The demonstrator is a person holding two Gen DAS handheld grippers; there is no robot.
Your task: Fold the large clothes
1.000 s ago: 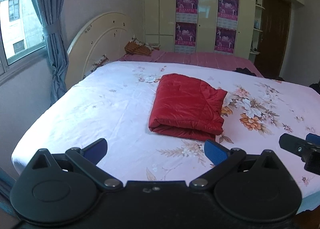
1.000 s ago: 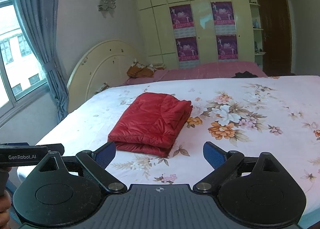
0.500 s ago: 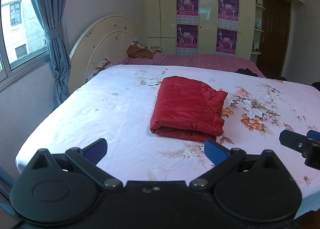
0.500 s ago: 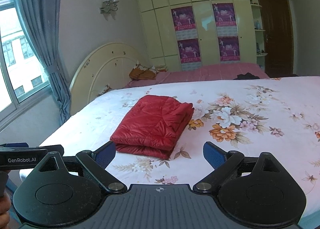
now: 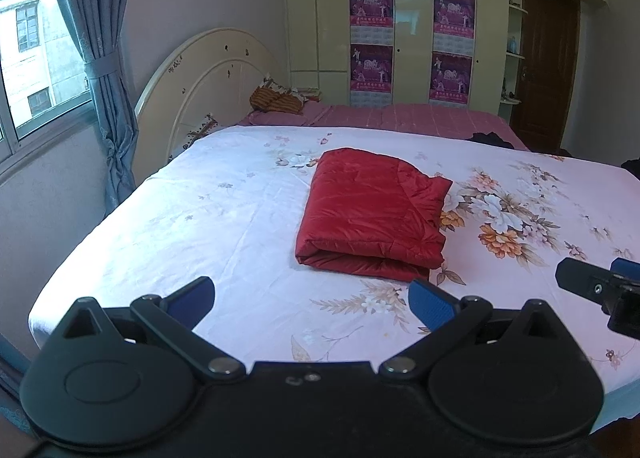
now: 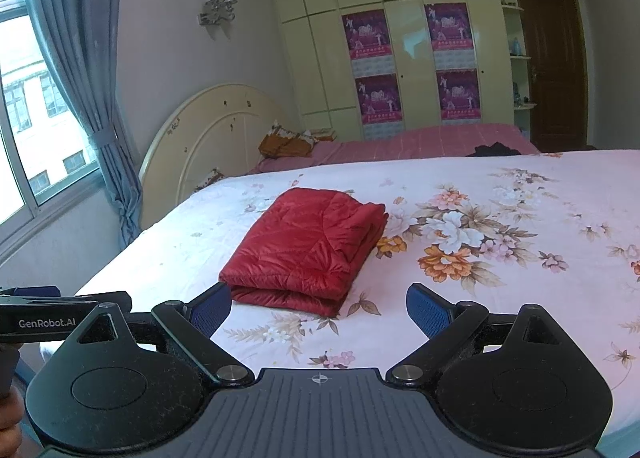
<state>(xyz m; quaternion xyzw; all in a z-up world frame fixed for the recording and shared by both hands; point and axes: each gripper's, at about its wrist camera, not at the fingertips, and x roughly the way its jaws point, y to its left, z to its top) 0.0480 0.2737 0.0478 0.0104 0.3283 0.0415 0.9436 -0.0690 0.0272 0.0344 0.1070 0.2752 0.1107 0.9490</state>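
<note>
Place: a bedroom in a home
Bed: big bed with a flowery sheet and round headboard
Wall: tall cupboards with posters
Window: blue curtain

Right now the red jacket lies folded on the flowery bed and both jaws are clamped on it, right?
Not quite. The jacket lies folded on the bed, but both wrist views show the jaws open and short of it, holding nothing.

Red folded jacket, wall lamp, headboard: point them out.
red folded jacket (image 5: 372, 210), left wrist view, top panel.
wall lamp (image 6: 218, 4), right wrist view, glass shades.
headboard (image 6: 212, 138), right wrist view, cream front panel.
</note>
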